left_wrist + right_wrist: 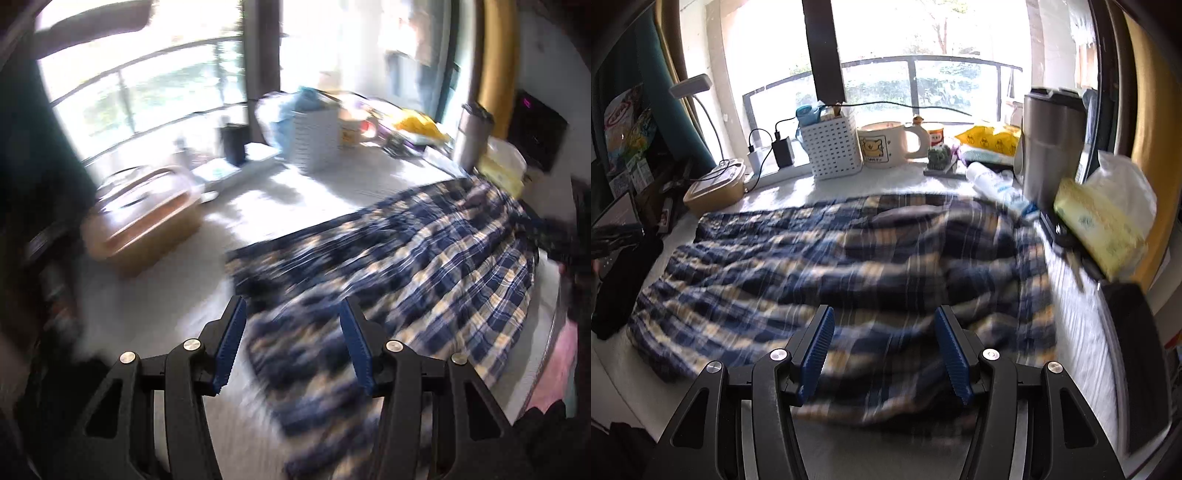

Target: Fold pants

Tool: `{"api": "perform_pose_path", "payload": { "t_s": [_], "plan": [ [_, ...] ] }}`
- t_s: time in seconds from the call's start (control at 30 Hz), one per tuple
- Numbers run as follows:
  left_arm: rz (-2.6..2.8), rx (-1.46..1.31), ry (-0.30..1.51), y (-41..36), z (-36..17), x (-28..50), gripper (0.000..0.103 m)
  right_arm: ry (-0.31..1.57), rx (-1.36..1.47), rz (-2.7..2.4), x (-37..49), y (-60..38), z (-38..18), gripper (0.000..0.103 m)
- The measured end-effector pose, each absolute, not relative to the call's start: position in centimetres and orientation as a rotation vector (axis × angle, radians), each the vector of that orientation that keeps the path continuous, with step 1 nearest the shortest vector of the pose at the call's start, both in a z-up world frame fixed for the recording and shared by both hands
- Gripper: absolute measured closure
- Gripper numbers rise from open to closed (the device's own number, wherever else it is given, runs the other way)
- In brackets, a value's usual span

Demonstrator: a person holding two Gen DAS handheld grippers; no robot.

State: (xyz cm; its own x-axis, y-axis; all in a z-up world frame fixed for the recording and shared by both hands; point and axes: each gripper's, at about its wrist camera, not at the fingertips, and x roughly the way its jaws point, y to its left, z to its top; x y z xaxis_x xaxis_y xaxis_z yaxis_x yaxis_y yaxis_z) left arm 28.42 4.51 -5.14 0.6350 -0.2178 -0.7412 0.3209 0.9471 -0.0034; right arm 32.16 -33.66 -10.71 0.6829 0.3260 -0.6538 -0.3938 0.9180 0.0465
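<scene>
The pants (406, 251) are navy, cream and white plaid and lie spread and wrinkled across the white table top (177, 295). In the left wrist view, my left gripper (292, 301) hovers open over their near left corner. Nothing is caught between its blue pads (231, 343). In the right wrist view, the pants (812, 258) fill the middle of the table. My right gripper (884, 310) stands open above their near edge, its pads apart and clear of the cloth. Both views are blurred by motion.
Along the window side stand a brown lidded box (714, 188), a white perforated basket (833, 147), a cream mug (882, 144) and a steel tumbler (1049, 147). A yellow tissue pack (1100, 221) lies at the right edge. Chargers and cables sit behind the box.
</scene>
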Motion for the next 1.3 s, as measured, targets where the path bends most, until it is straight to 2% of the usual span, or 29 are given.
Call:
{"api": "perform_pose_path", "payload": {
  "t_s": [0.27, 0.33, 0.37, 0.53, 0.8, 0.87, 1.17, 1.3],
  "plan": [
    [-0.354, 0.186, 0.951, 2.5, -9.5, 35.6, 0.05, 0.789, -0.107, 0.458, 39.4, -36.3, -8.3, 0.045],
    [-0.331, 0.183, 0.972, 2.9, -10.2, 36.5, 0.05, 0.847, -0.157, 0.456, 41.6, -36.6, -9.0, 0.083],
    [-0.307, 0.186, 0.981, 3.2, -10.7, 37.0, 0.05, 0.883, -0.172, 0.44, 42.8, -36.9, -9.7, 0.096],
    [-0.268, 0.177, 0.99, 4.5, -11.7, 38.2, 0.049, 0.987, -0.232, 0.433, 46.9, -36.6, -13.2, 0.097],
    [-0.17, 0.216, 0.93, 6.1, -11.8, 39.6, 0.047, 0.981, -0.389, 0.406, 50.3, -34.3, -13.4, 0.097],
    [-0.119, 0.202, 0.935, 7.0, -11.7, 40.1, 0.05, 0.984, -0.392, 0.394, 50.6, -34.3, -13.2, 0.097],
    [-0.192, 0.113, 0.807, 6.9, -6.2, 33.5, 0.05, 0.895, -0.341, 0.294, 44.8, -35.9, -10.2, 0.097],
    [-0.302, 0.054, 0.8, 4.6, -5.7, 29.6, 0.05, 0.849, -0.314, 0.354, 40.5, -34.6, -9.4, 0.093]
  ]
}}
